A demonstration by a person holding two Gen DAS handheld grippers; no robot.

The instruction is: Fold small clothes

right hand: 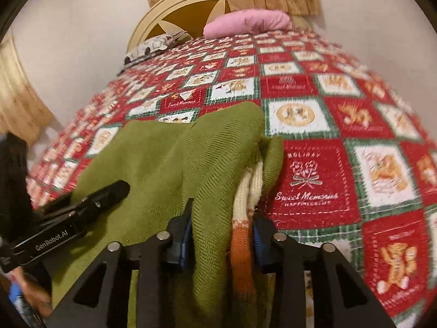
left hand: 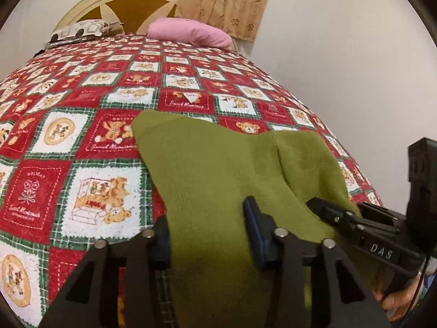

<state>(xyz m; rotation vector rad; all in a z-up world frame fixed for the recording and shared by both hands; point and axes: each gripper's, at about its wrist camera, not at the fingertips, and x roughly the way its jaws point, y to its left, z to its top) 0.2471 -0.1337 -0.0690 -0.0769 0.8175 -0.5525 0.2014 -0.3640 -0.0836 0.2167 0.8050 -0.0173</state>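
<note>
A small olive-green knit garment (left hand: 215,169) with cream and orange bands (right hand: 240,243) lies on the bed. In the left wrist view it drapes between my left gripper's (left hand: 207,235) blue-padded fingers, which are closed on its near edge. In the right wrist view my right gripper (right hand: 221,235) is closed on a bunched fold of the green garment (right hand: 213,169) and its striped part. The right gripper also shows in the left wrist view (left hand: 338,216), and the left gripper in the right wrist view (right hand: 109,194), both resting on the cloth.
The red, white and green teddy-bear bedspread (left hand: 90,142) covers the bed. A pink pillow (left hand: 188,32), a patterned cushion (left hand: 79,28) and a cream headboard (left hand: 131,2) are at the far end. A wall runs along the right side (left hand: 341,68).
</note>
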